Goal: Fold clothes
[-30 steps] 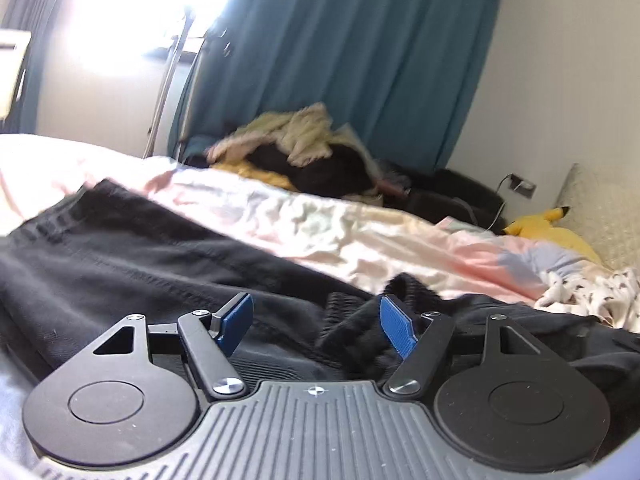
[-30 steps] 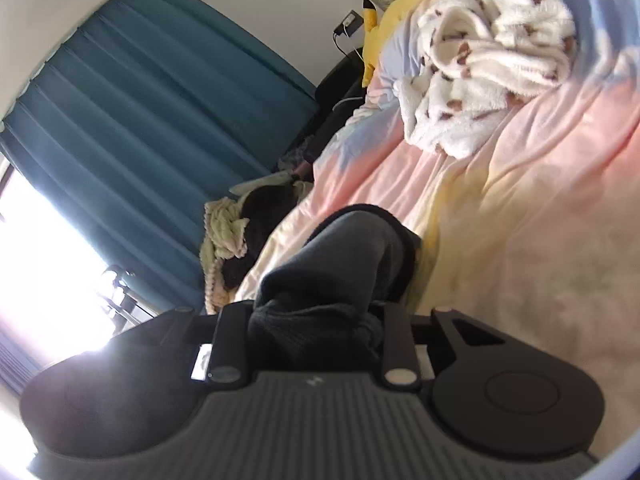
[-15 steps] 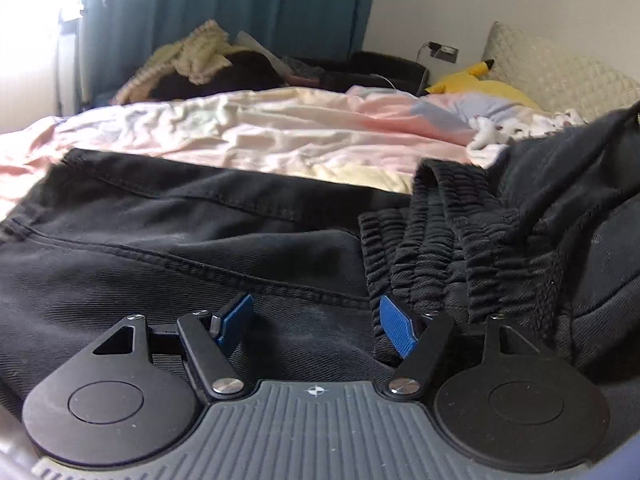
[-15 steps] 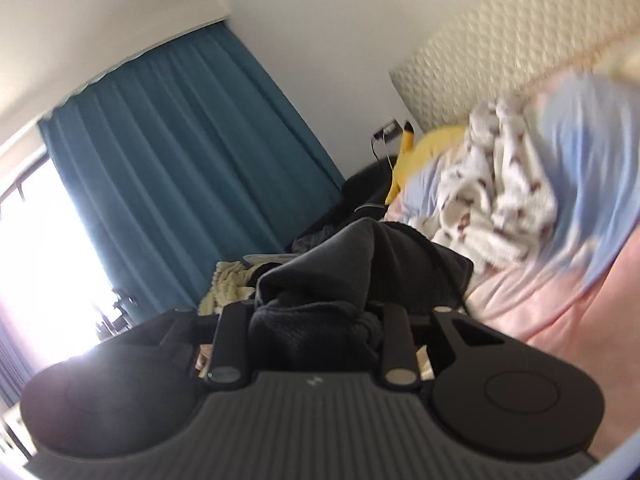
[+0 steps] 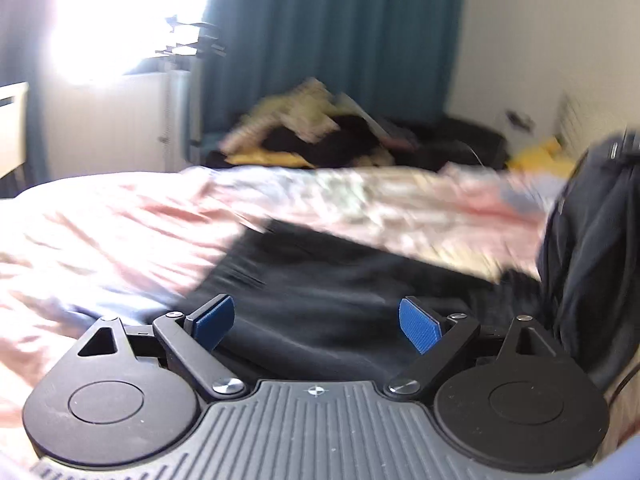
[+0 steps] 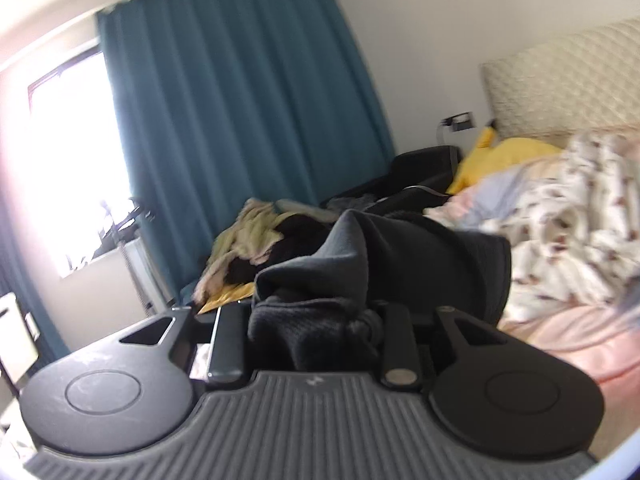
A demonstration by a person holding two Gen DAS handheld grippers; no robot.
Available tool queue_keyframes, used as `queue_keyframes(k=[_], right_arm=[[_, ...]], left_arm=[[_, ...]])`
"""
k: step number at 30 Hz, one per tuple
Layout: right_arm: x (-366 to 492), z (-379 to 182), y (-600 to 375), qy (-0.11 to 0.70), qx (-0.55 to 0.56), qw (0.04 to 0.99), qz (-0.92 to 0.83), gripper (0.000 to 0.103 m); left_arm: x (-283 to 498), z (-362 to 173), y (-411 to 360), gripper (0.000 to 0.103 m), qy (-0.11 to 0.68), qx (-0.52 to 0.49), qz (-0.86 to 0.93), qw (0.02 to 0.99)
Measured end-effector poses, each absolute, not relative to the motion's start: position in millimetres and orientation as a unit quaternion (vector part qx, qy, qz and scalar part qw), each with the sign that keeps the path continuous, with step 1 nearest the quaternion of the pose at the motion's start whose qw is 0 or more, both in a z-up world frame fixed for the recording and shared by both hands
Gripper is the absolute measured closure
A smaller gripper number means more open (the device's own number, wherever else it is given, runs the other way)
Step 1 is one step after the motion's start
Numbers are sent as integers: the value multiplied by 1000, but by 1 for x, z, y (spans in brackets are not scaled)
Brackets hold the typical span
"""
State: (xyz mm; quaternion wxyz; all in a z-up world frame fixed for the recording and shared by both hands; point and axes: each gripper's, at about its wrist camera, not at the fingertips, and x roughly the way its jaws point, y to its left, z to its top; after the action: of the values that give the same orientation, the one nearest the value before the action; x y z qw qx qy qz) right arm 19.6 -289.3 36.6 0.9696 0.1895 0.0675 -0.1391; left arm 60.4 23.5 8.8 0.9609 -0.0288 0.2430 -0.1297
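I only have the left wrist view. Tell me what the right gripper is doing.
Observer: The right gripper is shut on a bunch of the dark garment, held up above the bed.
Operator: Tell me what lies on the bed beyond it.
Observer: A white patterned blanket, crumpled near the headboard.
Operator: My yellow smear at the right is blurred. Name it.
Observer: A yellow plush toy beside the blanket, below a wall socket.
Operator: Confirm my left gripper is free.
Observer: Yes. The left gripper is open and its jaws have just widened; nothing is pinched.
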Motion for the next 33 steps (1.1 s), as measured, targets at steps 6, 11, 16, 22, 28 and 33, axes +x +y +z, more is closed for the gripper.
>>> queue_keyframes(k=[6,11,16,22,28,33], right_arm=[[91,37,-205,72,130,985,-82,71],[155,16,-121,93,74,993,3,72],[221,-52,-23,173,7,982,72,72],[235,-109,24,211,-63,972,80,70],[216,-90,12,209,-26,968,137,48],[152,-63,11,171,-14,964,204,31]], left_arm=[[76,37,99,11,193,-173,-49,965],[86,33,159,10,177,-258,5,950],[104,13,198,10,184,-304,56,933],[113,-2,205,10,190,-303,90,930],[110,0,209,10,177,-302,118,929],[102,10,199,10,173,-306,82,933]])
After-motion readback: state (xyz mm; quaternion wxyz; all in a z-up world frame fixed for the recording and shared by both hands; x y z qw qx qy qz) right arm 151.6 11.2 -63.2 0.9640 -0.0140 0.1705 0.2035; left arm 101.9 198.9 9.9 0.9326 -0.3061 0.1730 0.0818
